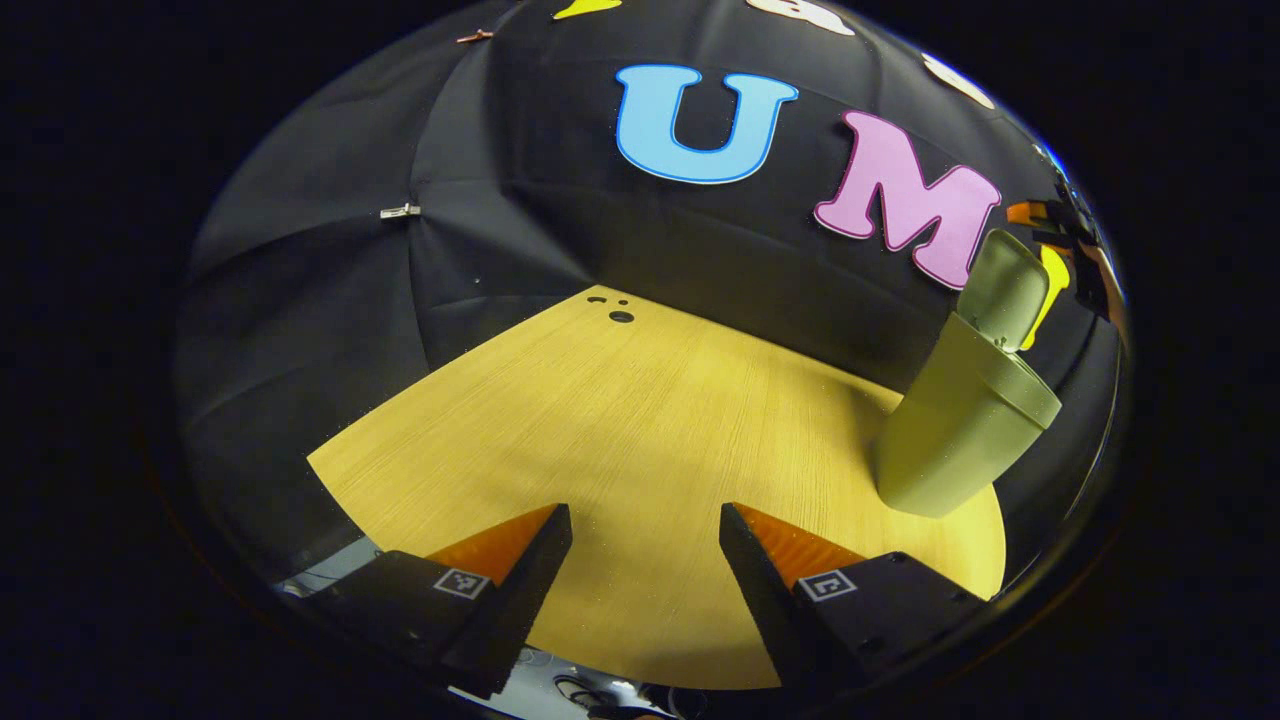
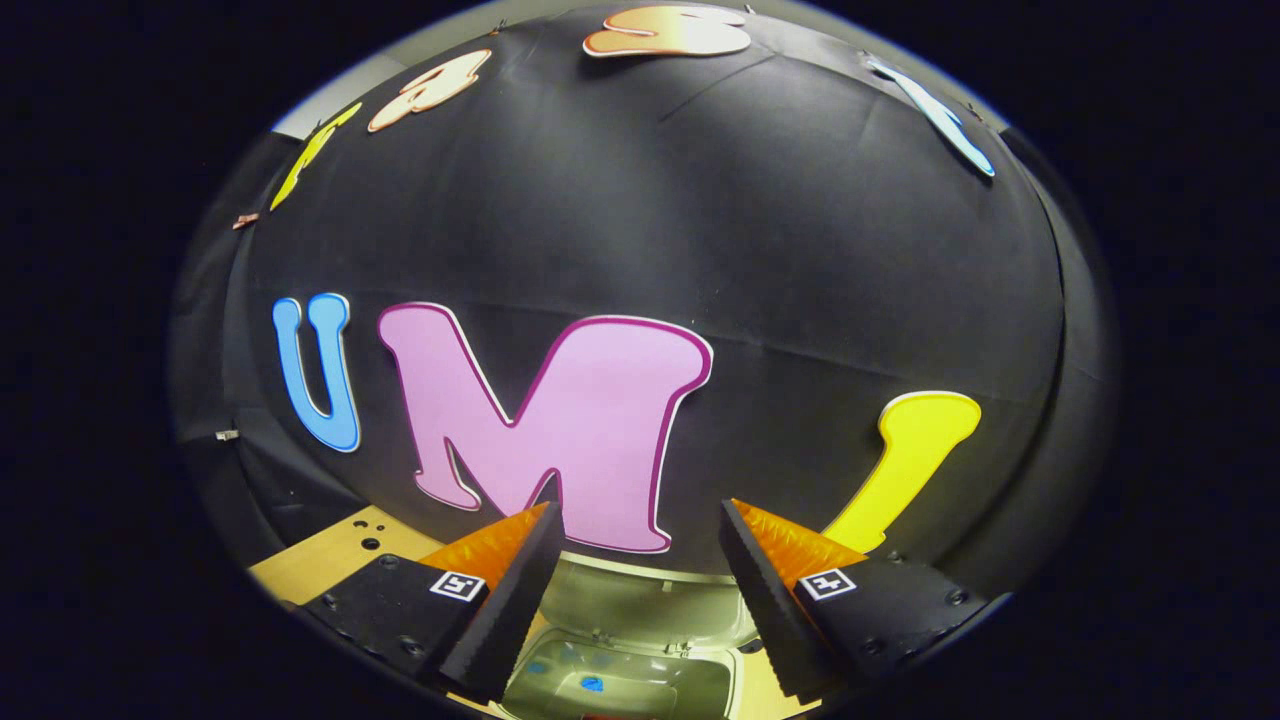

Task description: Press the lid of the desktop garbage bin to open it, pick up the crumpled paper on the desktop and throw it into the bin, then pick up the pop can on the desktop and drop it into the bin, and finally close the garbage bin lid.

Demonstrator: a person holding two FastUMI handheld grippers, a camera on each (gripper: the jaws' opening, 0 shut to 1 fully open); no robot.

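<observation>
The olive-green plastic desktop bin (image 1: 960, 420) stood at the right side of the pale wood-grain surface (image 1: 640, 420) in the left gripper view, its rounded lid (image 1: 1003, 290) tipped up and open above a flared rim. The left gripper (image 1: 645, 555) hung over the near part of the surface with its fingers apart and nothing between them. No crumpled paper or pop can lay on the stretch of surface seen there, which suggested both had already gone in.

In the right gripper view the right gripper (image 2: 640, 555) hovered directly above the bin, fingers likewise spread and empty. Between and below them the bin's mouth (image 2: 630, 680) gaped, with the underside of the raised lid (image 2: 640, 605) on the far side. A small blue patch (image 2: 592, 684) showed deep in the bin; it may have belonged to the can, though it was too small to tell. The paper could not be made out inside.

Judged this way, opening the lid and both drops seemed done, and closing the lid was what remained.

The bin looked like smooth, matte moulded plastic with soft rounded corners and a body tapering toward its base. The surface had a fine straight grain and a few small dark holes (image 1: 620, 316) near its far edge. The inner faces of the fingers were ridged, and each gripper body carried a small square marker (image 2: 457, 586).
</observation>
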